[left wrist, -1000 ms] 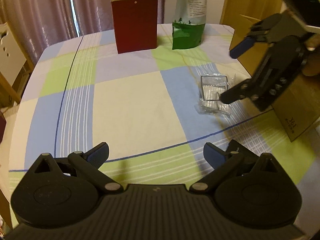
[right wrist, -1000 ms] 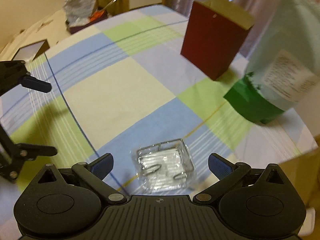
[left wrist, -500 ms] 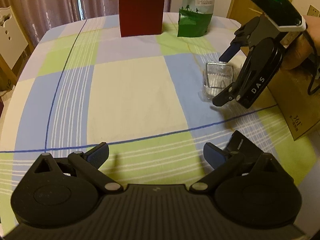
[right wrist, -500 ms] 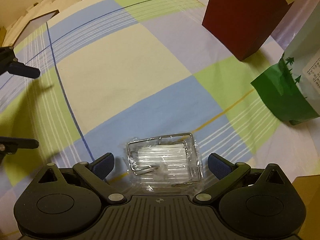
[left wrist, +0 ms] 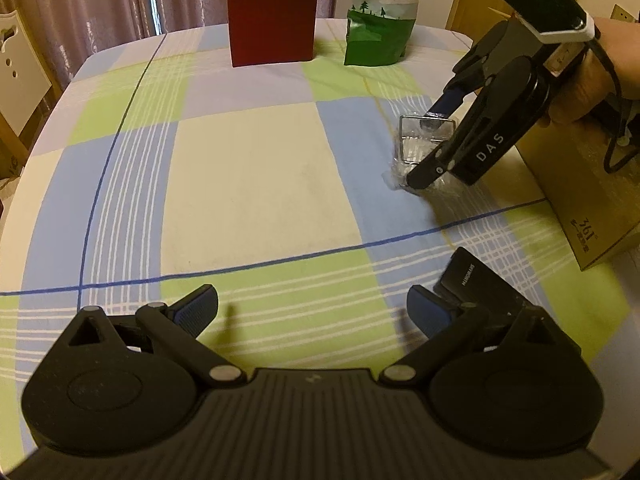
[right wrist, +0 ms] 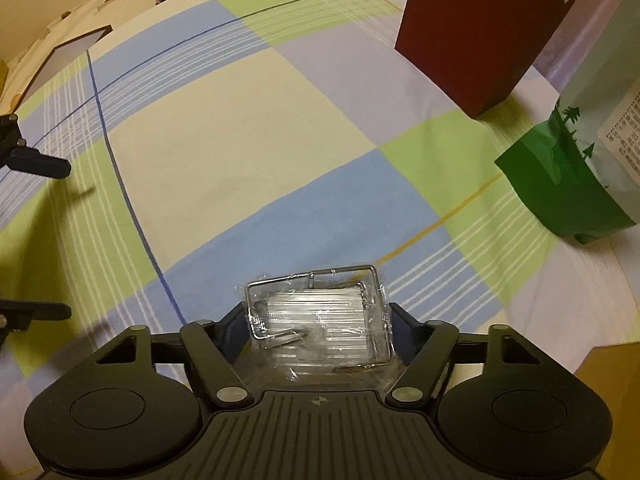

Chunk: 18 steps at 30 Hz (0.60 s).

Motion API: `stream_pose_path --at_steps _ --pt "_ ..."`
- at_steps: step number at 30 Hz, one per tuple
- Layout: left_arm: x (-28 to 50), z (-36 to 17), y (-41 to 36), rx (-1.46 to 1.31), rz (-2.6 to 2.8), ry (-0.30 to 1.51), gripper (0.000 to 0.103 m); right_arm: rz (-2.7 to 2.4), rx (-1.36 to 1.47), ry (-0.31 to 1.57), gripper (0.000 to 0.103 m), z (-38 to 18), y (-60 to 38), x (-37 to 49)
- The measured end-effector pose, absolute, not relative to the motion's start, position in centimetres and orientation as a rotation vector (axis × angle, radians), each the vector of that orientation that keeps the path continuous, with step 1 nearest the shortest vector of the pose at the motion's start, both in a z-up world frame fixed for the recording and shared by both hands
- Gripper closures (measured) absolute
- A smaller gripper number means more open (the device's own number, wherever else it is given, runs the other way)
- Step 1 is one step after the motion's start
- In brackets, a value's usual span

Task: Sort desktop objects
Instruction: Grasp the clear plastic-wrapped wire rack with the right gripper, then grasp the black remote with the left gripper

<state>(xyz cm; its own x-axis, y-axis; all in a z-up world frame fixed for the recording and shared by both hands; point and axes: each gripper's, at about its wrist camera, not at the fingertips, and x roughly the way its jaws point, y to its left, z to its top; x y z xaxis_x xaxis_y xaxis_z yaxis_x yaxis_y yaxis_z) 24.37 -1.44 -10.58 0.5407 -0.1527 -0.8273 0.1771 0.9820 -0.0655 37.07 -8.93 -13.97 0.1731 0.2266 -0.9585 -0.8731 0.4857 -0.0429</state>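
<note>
A clear plastic-wrapped pack with a wire frame (left wrist: 414, 142) (right wrist: 316, 312) lies on the checked tablecloth (left wrist: 256, 168) at the right. My right gripper (left wrist: 426, 146) (right wrist: 318, 322), held by a hand, is down on the cloth and shut on the pack, one finger on each side. My left gripper (left wrist: 312, 304) hangs open over the near edge with nothing between its fingers; in the right wrist view the left gripper (right wrist: 44, 236) shows at the left edge. A small black box (left wrist: 476, 284) lies just beyond its right finger.
A dark red box (left wrist: 270, 12) (right wrist: 476, 28) and a green and white bag (left wrist: 378, 20) (right wrist: 560, 184) stand at the table's far side. A brown cardboard box (left wrist: 580, 200) stands along the right edge. A chair (left wrist: 16, 80) is beyond the left edge.
My right gripper has come down over the clear pack and its fingers have shut on it. The left gripper has stayed open near the front edge.
</note>
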Motion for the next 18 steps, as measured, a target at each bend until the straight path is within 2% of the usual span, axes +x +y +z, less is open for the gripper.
stream_pose_path --at_steps 10,18 --pt "23.4 -10.9 -2.5 0.036 -0.232 0.99 0.004 0.78 -0.631 1.093 0.034 -11.5 -10.0 33.9" --pt "23.1 -10.9 -3.1 0.027 -0.275 1.002 0.004 0.731 -0.535 1.029 0.034 -7.6 -12.8 28.0"
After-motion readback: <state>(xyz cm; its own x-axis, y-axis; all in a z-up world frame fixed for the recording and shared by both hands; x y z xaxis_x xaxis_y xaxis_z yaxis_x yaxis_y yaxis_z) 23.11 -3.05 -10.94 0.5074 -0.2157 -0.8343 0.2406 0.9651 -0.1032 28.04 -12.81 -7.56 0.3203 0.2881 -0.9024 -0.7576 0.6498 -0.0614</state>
